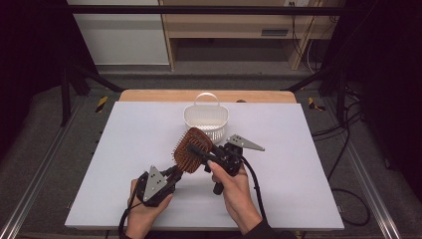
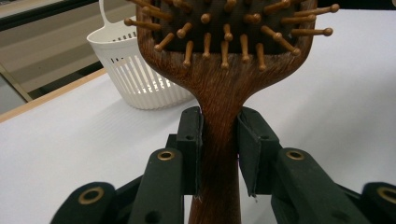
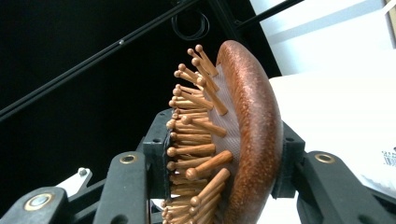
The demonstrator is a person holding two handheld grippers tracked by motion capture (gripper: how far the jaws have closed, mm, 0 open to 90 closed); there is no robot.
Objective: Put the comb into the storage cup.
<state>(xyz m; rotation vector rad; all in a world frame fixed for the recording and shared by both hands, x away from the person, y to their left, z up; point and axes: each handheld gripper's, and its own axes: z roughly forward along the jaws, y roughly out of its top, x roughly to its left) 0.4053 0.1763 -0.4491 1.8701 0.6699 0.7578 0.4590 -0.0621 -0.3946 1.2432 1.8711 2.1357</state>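
- Gripping the wooden hairbrush [image 1: 191, 149] from two ends, both claws hold it raised above the white surface [image 1: 298, 174], near the person's side.
- Left claw [image 2: 218, 135]: its jaws are pressed tight on the brush's narrow handle, one pad on each side, just below where the handle widens into the head.
- Right claw [image 3: 224, 158]: its jaws stand partly apart and clamp the brush head across its thickness, one pad against the tips of the wooden bristles [image 3: 196, 149], the other against the rounded brown back.
- In the high view the left claw [image 1: 174, 172] sits low and left of the brush, the right claw [image 1: 206, 152] at the head's right edge; each is in a hand, the left hand [image 1: 142, 209] and the right hand [image 1: 236, 191].
- A white slatted basket [image 1: 205, 119] with a loop handle stands on the surface just beyond the brush head, apart from it.
- Writing: a scrap of dark print shows at the right edge of the right gripper view, too small and blurred to read; no brand mark is legible on the brush or the basket.
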